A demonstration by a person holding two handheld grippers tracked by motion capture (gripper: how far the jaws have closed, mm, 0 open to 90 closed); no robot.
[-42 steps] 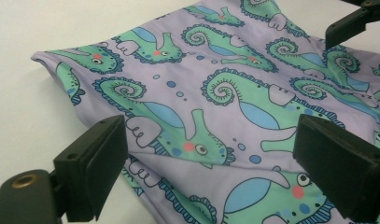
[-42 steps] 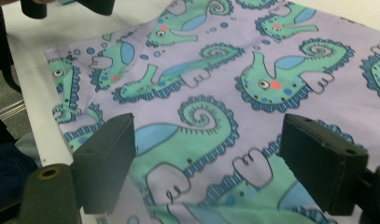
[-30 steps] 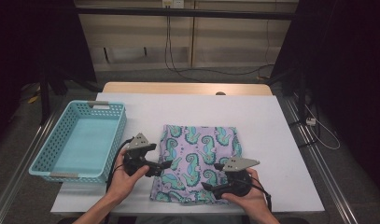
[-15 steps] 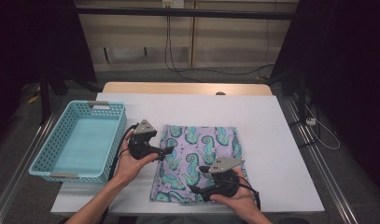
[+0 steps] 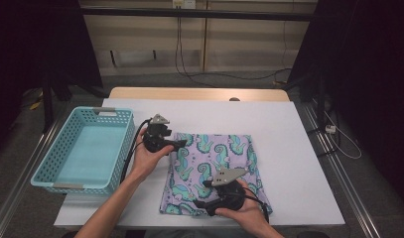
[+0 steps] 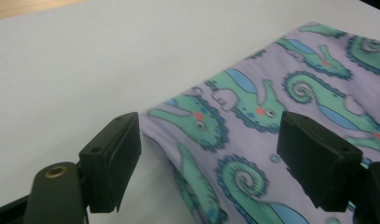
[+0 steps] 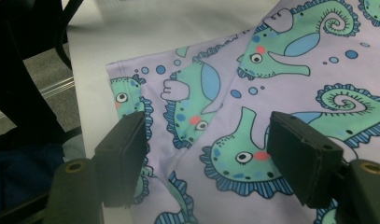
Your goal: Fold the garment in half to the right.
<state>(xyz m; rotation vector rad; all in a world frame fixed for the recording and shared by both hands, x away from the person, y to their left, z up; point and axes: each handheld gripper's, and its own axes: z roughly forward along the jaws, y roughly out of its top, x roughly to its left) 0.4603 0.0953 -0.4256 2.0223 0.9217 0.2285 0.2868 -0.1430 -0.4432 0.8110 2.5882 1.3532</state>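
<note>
High view showed the turquoise basket (image 5: 83, 151) standing at the left of the white table (image 5: 289, 134), its hollow bare. Just to its right my left hand (image 5: 145, 161) held the left gripper (image 5: 182, 145), whose tips reached the far left corner of the folded cloth (image 5: 214, 156), a lilac piece printed with green seahorses that lay in the middle of the table, toward the near edge.

In the left gripper view the left gripper (image 6: 208, 154) had its jaws spread, though they had just been closing; the left edge of the cloth (image 6: 271, 140) ran up between them, one jaw over bare table and the other over the print. The pads did not seem to press on the fabric, though the angle made that hard to judge.

Farther right and nearer, my right hand (image 5: 239, 210) held the right gripper (image 5: 198, 204) over the near left part of the cloth. In the right gripper view the right gripper (image 7: 206, 158) also stood apart, its jaws having just been closing, with a layered corner of the cloth (image 7: 281, 65) lying flat between and beyond them, not pinched.
</note>
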